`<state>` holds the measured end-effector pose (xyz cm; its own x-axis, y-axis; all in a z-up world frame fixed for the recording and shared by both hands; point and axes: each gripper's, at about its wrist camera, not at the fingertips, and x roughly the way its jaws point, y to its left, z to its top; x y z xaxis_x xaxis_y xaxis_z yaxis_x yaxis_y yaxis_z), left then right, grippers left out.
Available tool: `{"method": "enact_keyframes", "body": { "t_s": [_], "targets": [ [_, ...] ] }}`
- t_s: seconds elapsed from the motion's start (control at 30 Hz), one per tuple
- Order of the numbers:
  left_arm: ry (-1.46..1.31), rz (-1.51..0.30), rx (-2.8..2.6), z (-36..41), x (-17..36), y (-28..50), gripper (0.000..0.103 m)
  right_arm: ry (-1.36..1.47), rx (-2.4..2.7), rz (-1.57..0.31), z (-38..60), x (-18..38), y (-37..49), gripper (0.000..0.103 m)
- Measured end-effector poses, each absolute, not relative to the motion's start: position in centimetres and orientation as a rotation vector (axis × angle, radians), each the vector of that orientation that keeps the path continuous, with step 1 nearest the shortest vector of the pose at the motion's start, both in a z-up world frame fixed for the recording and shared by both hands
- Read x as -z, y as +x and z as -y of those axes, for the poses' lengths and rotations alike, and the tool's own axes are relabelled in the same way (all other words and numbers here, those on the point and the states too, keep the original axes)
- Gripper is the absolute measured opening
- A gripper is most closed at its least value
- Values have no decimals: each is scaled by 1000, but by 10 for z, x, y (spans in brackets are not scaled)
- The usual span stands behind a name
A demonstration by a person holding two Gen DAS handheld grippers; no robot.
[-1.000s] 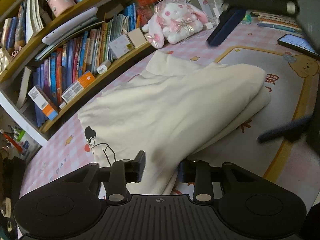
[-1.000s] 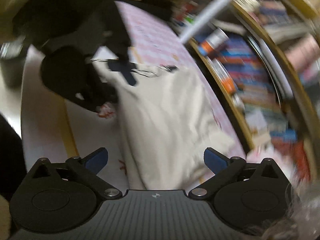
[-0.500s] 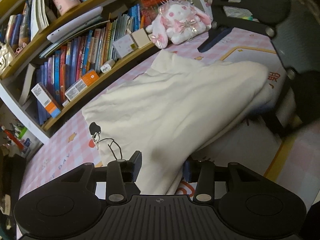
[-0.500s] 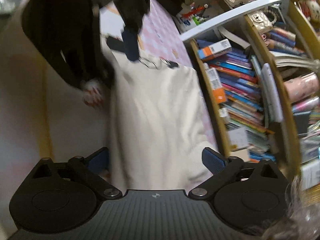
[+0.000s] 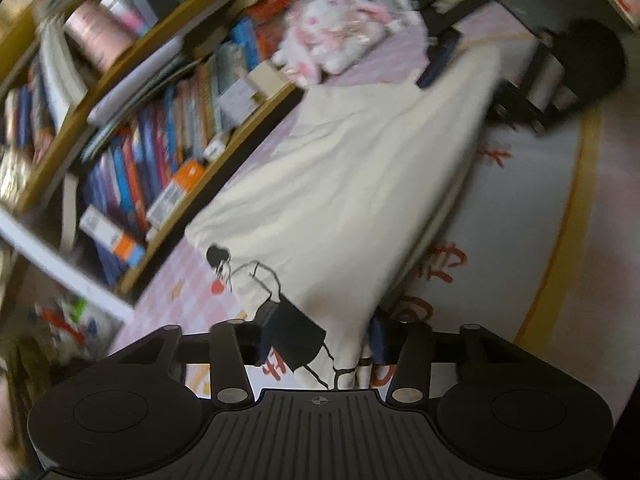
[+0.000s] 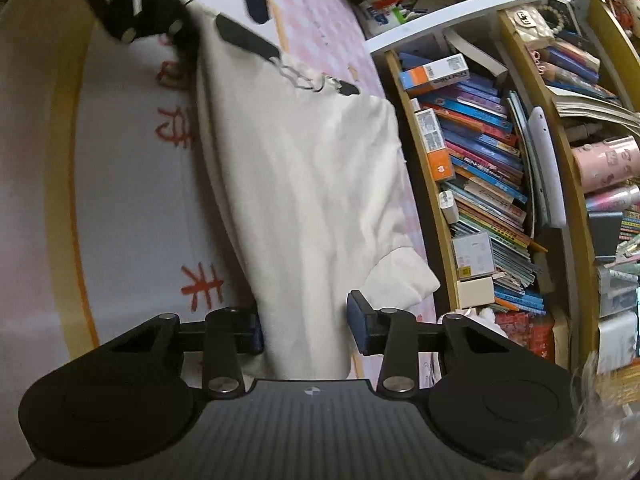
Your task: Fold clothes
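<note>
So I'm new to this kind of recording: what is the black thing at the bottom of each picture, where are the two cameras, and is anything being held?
There is no robot here. A person holds a two-finger tool in each hand, and a wide-angle camera on each tool looks forward along its fingers. The black shape at the bottom is that tool's body.

One picture comes from the left gripper, the other from the right gripper, which face each other from opposite ends of a cream garment with a black line drawing. It lies on a pale printed mat beside a bookshelf, with a pink plush toy further along.

Each tool has an end of the garment between its fingers, and both are closing on the cloth; the left looks pinched, the right less certain.
</note>
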<state>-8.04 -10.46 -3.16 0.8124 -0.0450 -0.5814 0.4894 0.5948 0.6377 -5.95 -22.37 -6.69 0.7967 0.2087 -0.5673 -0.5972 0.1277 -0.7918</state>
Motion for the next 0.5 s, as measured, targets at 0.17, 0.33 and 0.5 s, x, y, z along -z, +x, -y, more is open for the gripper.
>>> {"method": "enact_keyframes", "body": {
  "t_s": [0.17, 0.33, 0.5],
  "targets": [
    [968, -566, 390, 112, 38, -81, 7, -1295, -634, -409, 226, 66, -59, 12],
    [934, -582, 395, 111, 18, -78, 6, -1237, -656, -452, 226, 54, -55, 8],
    [861, -573, 402, 109, -13, -91, 6, -1134, -705, -510, 231, 25, -56, 7]
  ]
}}
